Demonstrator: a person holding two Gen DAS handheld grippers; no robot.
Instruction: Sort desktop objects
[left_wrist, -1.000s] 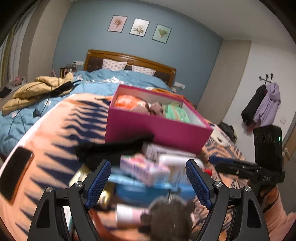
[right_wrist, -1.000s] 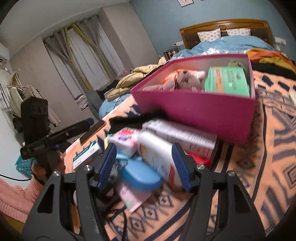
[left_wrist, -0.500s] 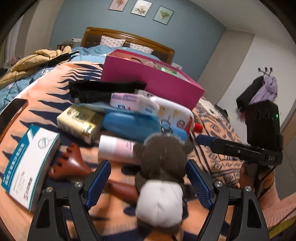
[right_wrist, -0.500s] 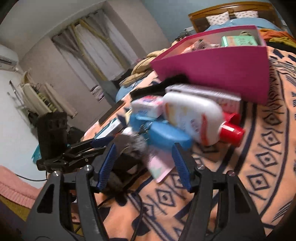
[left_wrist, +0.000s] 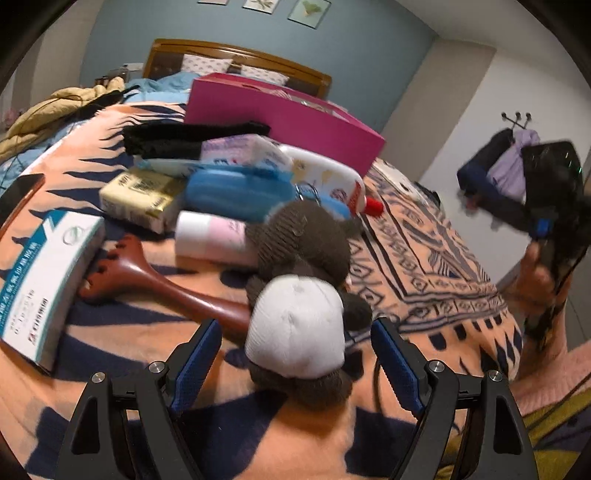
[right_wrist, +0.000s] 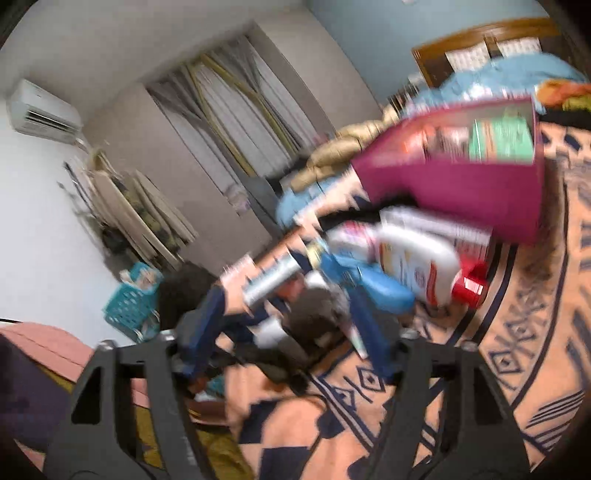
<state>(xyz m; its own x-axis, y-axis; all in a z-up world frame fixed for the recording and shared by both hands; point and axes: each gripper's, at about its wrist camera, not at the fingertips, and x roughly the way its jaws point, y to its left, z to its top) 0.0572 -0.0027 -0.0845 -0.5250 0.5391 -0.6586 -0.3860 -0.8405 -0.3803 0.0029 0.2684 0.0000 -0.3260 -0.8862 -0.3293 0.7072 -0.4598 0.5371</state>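
The left gripper (left_wrist: 295, 360) stands wide open, its two blue-padded fingers on either side of a brown plush toy (left_wrist: 299, 280) with a white belly, without touching it. The toy lies on the orange patterned blanket (left_wrist: 424, 258), at the near end of a pile of objects. Just behind it lie a white and pink tube (left_wrist: 210, 240) and a blue case (left_wrist: 236, 194); a white bottle with a red cap (left_wrist: 328, 177) rests behind the case. To the left, a brown wooden massager (left_wrist: 147, 280) runs along the blanket, its toothed head beside a white and teal box (left_wrist: 40, 280). A gold packet (left_wrist: 140, 195), a pale pink pack (left_wrist: 240, 149) and a black cloth (left_wrist: 192, 136) sit further back, in front of the magenta box (left_wrist: 288, 118). The right gripper (right_wrist: 288, 332) is blurred in its own view, yet its blue fingers clearly stand apart with nothing between them, and it looks toward the same pile, with the plush toy (right_wrist: 317, 310) just ahead. In the left view it appears at the right edge, raised above the blanket, held by a hand (left_wrist: 535, 273).
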